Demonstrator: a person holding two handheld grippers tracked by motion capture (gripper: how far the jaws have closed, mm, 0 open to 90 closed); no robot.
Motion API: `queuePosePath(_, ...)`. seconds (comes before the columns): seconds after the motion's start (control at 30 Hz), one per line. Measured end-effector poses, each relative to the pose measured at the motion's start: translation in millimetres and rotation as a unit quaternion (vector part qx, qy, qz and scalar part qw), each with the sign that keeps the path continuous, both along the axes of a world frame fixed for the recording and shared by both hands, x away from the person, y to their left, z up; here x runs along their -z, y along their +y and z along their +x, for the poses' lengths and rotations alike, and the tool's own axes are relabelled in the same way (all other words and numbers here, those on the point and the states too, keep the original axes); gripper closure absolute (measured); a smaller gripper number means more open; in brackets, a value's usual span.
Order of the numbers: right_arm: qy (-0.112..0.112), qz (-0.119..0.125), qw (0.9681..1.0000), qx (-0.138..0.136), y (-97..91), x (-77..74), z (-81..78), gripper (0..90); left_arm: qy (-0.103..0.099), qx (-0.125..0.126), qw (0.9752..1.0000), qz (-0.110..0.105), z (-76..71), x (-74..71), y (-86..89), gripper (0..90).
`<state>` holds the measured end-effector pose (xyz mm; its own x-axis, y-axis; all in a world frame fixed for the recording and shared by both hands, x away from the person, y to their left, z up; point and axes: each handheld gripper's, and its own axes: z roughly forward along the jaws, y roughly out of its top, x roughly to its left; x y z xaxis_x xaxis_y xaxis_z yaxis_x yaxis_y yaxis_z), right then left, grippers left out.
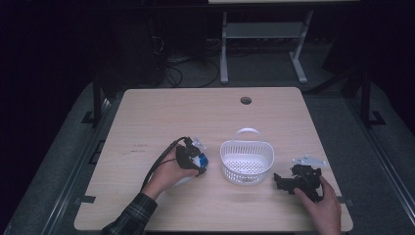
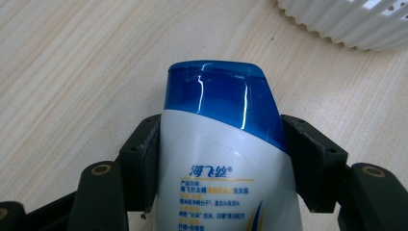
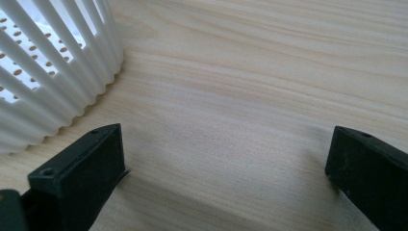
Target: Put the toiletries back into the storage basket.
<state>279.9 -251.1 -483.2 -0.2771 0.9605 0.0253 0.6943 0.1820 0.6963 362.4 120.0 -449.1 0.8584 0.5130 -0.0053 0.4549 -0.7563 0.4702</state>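
A white bottle with a blue cap [image 2: 221,144] lies on the wooden table, cap end toward the white basket [image 1: 246,162]. My left gripper [image 2: 219,159] is shut on the white bottle, one black jaw pressed to each side just below the cap. In the high view the left gripper [image 1: 195,161] and the bottle [image 1: 199,160] sit just left of the basket. My right gripper [image 3: 223,166] rests low over bare wood, jaws wide open with nothing between them. The right gripper [image 1: 284,182] lies to the right of the basket, whose ribbed wall [image 3: 53,72] shows close by.
The basket has a perforated floor and a handle [image 1: 247,131] at its far side. A cable hole [image 1: 245,100] sits near the table's far edge. A small grey plate [image 1: 309,160] lies on the table beyond the right hand. A stand's legs [image 1: 224,54] are on the floor behind.
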Motion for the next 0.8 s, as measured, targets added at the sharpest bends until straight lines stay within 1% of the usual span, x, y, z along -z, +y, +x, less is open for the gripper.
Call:
queuePosePath(0.17, 0.0, 0.0, 1.0, 0.0, 0.0, 0.0, 0.0, 0.0, 0.004, -0.001, 0.9999, -0.012, 1.3, -0.8, 3.5, 35.8)
queuePosePath(0.27, 0.0, 0.0, 1.0, 0.0, 0.0, 0.0, 0.0, 0.0, 0.001, -0.004, 0.9996, -0.029, 1.7, -3.4, 7.9, 35.8)
queuePosePath(0.3, 0.0, 0.0, 1.0, 0.0, 0.0, 0.0, 0.0, 0.0, 0.002, -0.005, 0.9992, -0.04, 2.0, -5.0, 10.5, 35.8)
queuePosePath(0.47, 0.0, 0.0, 1.0, 0.0, 0.0, 0.0, 0.0, 0.0, -0.002, -0.01, 0.9975, -0.07, 2.3, -12.7, 20.8, 35.9)
queuePosePath(0.5, 0.0, 0.0, 1.0, 0.0, 0.0, 0.0, 0.0, 0.0, -0.003, -0.009, 0.9971, -0.076, 2.2, -13.9, 22.6, 35.9)
queuePosePath(0.53, 0.0, 0.0, 1.0, 0.0, 0.0, 0.0, 0.0, 0.0, -0.003, -0.015, 0.9962, -0.086, 1.6, -14.8, 24.0, 35.9)
queuePosePath(0.63, 0.0, 0.0, 1.0, 0.0, 0.0, 0.0, 0.0, 0.0, -0.005, -0.015, 0.9955, -0.094, 1.2, -18.3, 29.2, 36.0)
queuePosePath(0.7, 0.0, 0.0, 1.0, 0.0, 0.0, 0.0, 0.0, 0.0, -0.007, -0.01, 0.9951, -0.098, 1.1, -20.5, 32.7, 35.9)
queuePosePath(0.8, 0.0, 0.0, 1.0, 0.0, 0.0, 0.0, 0.0, 0.0, -0.007, -0.008, 0.9934, -0.114, -0.1, -24.1, 37.7, 36.0)
